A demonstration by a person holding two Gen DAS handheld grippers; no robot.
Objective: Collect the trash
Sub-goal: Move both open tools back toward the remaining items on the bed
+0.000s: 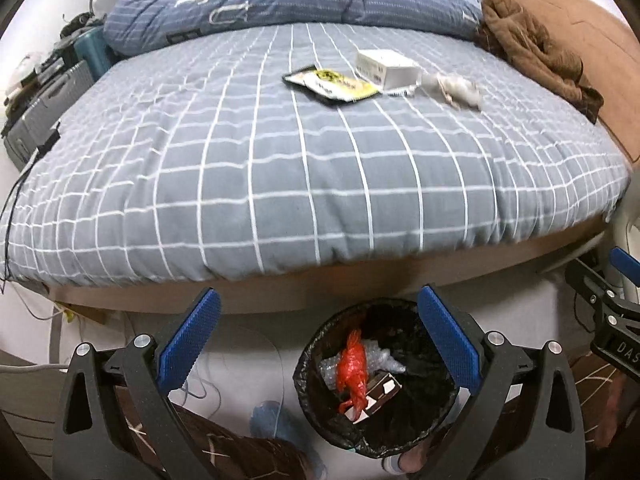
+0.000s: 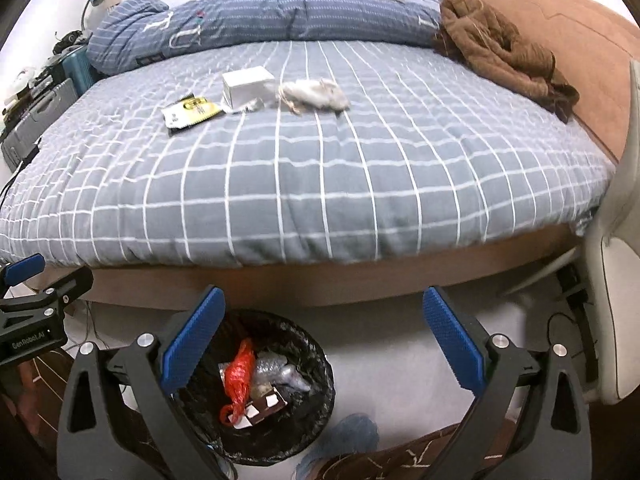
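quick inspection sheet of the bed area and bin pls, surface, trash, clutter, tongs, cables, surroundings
surface: grey checked bedspread, rumpled, mostly bare.
job's things: yellow and black packet, white box and crumpled white tissue lie together on the far part of the bed; black-lined bin on the floor holds a red bag, bubble wrap and a brown carton.
clutter: rolled blue duvet and brown garment at the head end.
grippers: left tongs open, empty; right tongs open, empty.
cables: black cord over the bed's left edge.
surroundings: suitcases left of the bed; white chair on the right.
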